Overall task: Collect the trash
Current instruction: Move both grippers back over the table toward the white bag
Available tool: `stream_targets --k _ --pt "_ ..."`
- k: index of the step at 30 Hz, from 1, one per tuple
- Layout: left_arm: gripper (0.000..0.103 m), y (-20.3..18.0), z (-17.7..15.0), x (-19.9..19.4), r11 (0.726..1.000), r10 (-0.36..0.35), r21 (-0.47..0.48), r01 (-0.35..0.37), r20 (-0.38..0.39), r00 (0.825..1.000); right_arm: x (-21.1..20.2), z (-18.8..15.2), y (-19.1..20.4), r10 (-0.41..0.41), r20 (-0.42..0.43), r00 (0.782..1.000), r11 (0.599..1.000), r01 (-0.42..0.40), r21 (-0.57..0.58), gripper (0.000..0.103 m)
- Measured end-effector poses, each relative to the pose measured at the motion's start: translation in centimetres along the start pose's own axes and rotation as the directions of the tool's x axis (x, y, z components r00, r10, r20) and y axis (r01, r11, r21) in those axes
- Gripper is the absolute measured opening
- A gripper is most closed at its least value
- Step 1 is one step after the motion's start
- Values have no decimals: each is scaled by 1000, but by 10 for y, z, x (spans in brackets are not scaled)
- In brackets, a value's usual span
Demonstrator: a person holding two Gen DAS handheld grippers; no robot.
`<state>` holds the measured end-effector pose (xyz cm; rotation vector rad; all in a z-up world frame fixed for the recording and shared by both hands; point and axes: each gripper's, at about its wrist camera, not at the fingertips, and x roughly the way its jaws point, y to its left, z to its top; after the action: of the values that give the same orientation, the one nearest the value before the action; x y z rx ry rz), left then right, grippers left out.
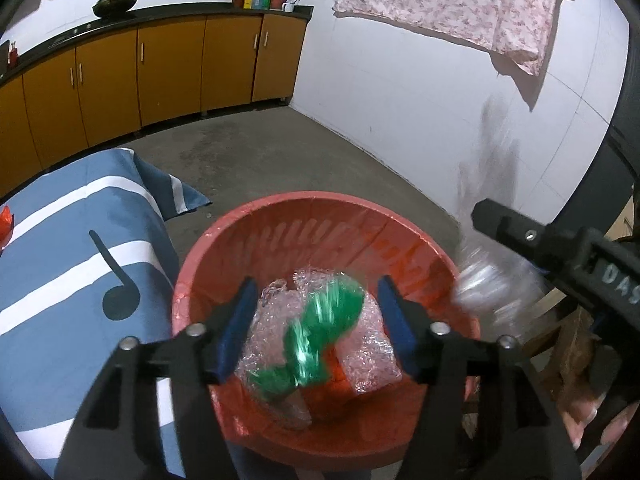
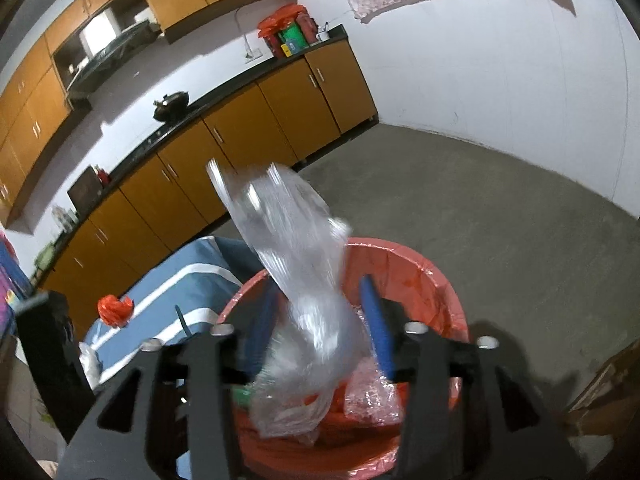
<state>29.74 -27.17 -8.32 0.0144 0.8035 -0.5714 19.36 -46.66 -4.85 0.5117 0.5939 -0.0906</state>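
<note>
- Trash gathers in a round red plastic bin (image 1: 224,248) lined with a red bag, standing on the grey concrete floor (image 1: 260,152) beside a blue-and-white striped cloth (image 1: 80,248).
- Left gripper (image 1: 316,328) hangs over the bin, blue-padded fingers (image 1: 236,332) spread apart; a blurred crumpled green plastic wrapper (image 1: 320,332) lies between them, touching neither pad, above clear bubble wrap (image 1: 368,364) in the bin.
- Right gripper (image 2: 320,332) hangs over the same bin, fingers (image 2: 374,328) parted; a blurred clear plastic bag (image 2: 296,280) stands between them, and whether the pads touch it cannot be told.
- A small crumpled red bag (image 2: 115,309) sits on the striped cloth.
- Yellow-brown cabinets (image 1: 168,68) line the far wall.
</note>
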Motion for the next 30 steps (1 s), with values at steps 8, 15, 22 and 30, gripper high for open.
stream_targets --k 8,15,22,30 --pt "82 34 -9 -16 995 78 -65 -77 12 997 -14 -4 -4 -45 60 997 998 41 54 92" --pt "96 87 -31 -57 955 282 -109 -277 39 959 -13 -16 37 -99 102 990 990 108 -93 99" --pt "97 177 -63 -111 843 517 -190 -504 21 856 6 -32 82 -44 59 997 980 54 -191 99" --pt "97 288 -85 -176 652 731 -301 -696 5 683 31 -50 140 43 -47 998 961 -55 -272 99"
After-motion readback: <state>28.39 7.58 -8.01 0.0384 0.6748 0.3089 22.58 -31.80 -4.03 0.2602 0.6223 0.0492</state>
